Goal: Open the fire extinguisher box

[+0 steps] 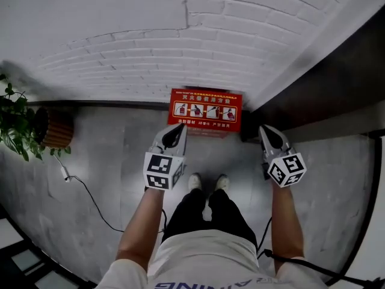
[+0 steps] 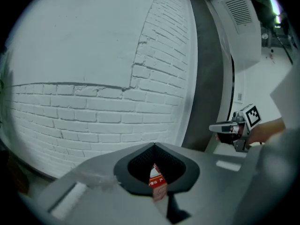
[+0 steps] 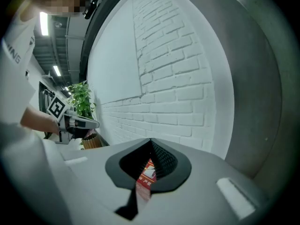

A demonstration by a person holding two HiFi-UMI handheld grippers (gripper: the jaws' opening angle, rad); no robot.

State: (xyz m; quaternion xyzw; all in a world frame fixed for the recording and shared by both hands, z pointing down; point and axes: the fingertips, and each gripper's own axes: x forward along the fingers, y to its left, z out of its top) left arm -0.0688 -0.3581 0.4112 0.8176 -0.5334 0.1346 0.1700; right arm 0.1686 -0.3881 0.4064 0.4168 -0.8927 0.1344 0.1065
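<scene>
- Left hand-held gripper [image 1: 178,128]: jaws together, empty, tips by the box's [image 1: 206,110] near left corner.
- Right hand-held gripper [image 1: 265,130]: jaws together, empty, just right of the box.
- Box: on the floor [image 1: 102,161] at its far edge, against the wall [image 1: 150,35]; lid apparently closed.
</scene>
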